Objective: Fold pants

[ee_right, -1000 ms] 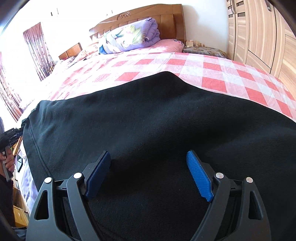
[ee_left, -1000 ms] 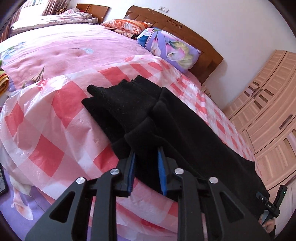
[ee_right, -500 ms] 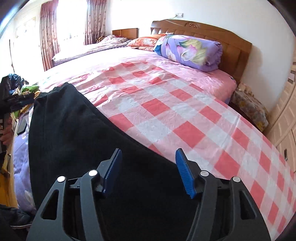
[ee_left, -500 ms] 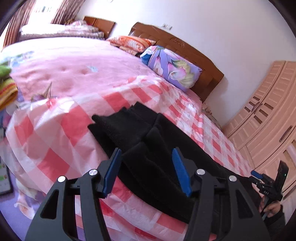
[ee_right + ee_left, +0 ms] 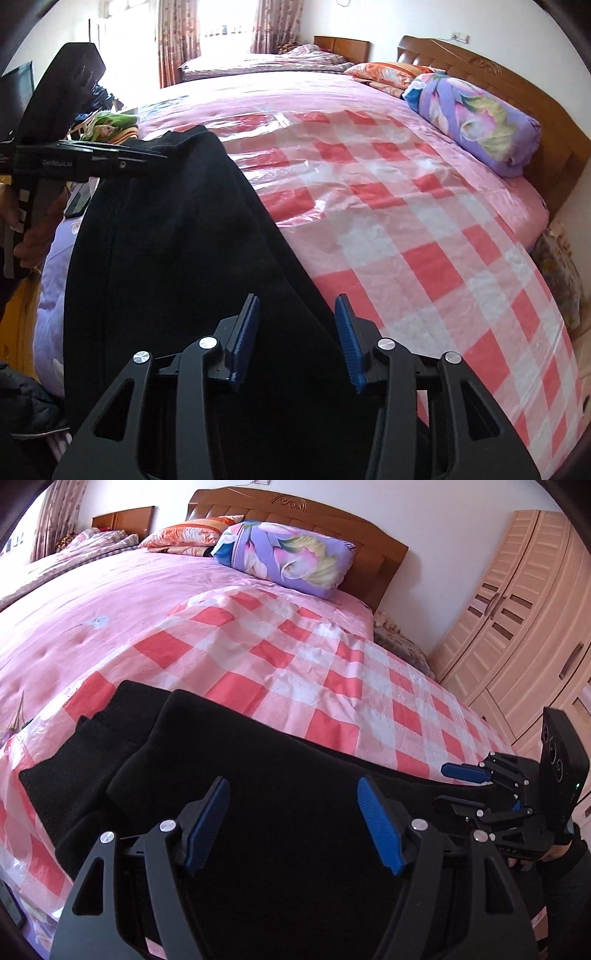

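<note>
Bed (image 5: 258, 657) under black pants (image 5: 295, 812). Left tool (image 5: 295, 819) opening, empty; right tool (image 5: 297, 332) closing astride pants edge, not clamped. Risk: grabbing one layer only, skewing fold.

"GenRoboAI" on side of left gripper (image 5: 122, 157), white print; nothing else legible.

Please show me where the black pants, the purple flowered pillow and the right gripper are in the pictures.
black pants (image 5: 295, 812): left wrist view, on the middle of the cloth.
purple flowered pillow (image 5: 284, 555): left wrist view, on its front face.
right gripper (image 5: 297, 332): right wrist view, midway between its closing blue fingertips.
</note>
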Available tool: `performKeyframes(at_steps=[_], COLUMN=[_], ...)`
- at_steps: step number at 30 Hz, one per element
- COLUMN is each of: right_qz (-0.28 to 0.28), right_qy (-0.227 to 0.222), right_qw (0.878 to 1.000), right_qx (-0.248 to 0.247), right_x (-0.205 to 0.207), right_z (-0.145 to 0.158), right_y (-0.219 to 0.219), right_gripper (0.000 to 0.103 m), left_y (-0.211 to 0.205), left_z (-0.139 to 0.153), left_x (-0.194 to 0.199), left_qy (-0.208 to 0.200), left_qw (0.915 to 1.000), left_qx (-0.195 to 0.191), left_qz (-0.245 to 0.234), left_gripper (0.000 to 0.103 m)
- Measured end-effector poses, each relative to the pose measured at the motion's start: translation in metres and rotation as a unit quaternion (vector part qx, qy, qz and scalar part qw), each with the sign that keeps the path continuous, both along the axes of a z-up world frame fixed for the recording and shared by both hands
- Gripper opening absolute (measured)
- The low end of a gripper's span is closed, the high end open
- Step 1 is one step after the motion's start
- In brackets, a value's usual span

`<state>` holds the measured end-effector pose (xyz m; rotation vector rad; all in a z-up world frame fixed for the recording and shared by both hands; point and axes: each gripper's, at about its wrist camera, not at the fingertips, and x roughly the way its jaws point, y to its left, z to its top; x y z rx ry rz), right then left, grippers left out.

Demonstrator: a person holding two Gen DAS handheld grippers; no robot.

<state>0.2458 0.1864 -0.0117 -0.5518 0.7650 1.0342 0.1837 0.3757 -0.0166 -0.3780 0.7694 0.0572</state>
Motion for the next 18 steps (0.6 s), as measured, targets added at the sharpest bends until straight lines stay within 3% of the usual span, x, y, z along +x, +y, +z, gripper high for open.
performKeyframes(at_steps=[6,8,13,18], right_qz=[0.036,0.038,0.008,0.015], right_qy=[0.019,0.016,0.062,0.043], right_qw=[0.999,0.999,0.998,0.999], right_qx=[-0.026,-0.027,-0.003,-0.015], right_x=[0.0,-0.001,0.018,0.01], right_z=[-0.018,-0.023,-0.02,-0.022], right_y=[0.032,0.033,0.027,0.032], right_gripper=[0.031,0.031,0.031,0.032], left_y=[-0.001,0.007,0.016,0.017], left_z=[0.001,0.0,-0.006,-0.014], left_x=[-0.053,-0.066,-0.082,-0.08], left_qy=[-0.005,-0.009,-0.011,-0.013], left_qw=[0.9986,0.9984,0.9983,0.9984], left_qx=[0.043,0.041,0.032,0.017], left_qz=[0.03,0.039,0.048,0.052], left_gripper=[0.072,0.075,0.075,0.076])
